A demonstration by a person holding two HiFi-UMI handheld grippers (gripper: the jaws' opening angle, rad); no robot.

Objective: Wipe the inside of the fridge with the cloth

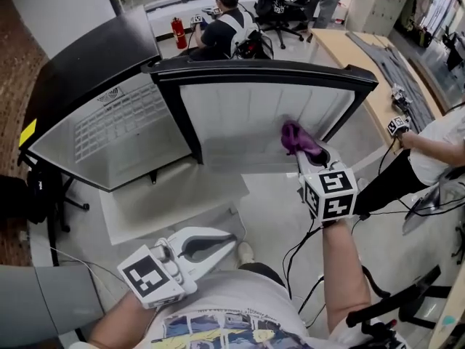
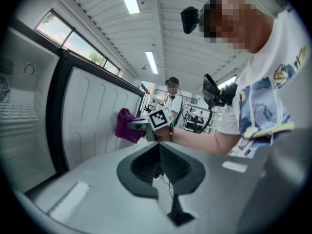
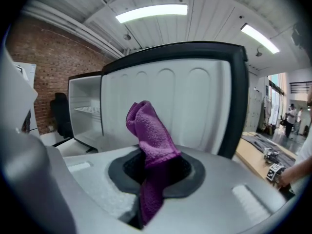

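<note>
The fridge stands open, its white compartment (image 1: 109, 133) at the left with a wire shelf. Its door (image 1: 254, 107) is swung toward me, the ribbed white liner facing me. My right gripper (image 1: 309, 151) is shut on a purple cloth (image 1: 299, 140), whose bunched top touches the lower right of the door liner. In the right gripper view the cloth (image 3: 148, 135) sticks up from the jaws in front of the liner (image 3: 195, 111). My left gripper (image 1: 231, 240) hangs low by my body, shut on nothing. It looks toward the cloth (image 2: 126, 126).
Cables (image 1: 298, 246) trail on the floor by my feet. A wooden table (image 1: 378, 71) runs behind the door at the right, and a person (image 1: 436, 144) stands near it. Another person (image 1: 229, 27) sits beyond the fridge, beside a red extinguisher (image 1: 179, 33).
</note>
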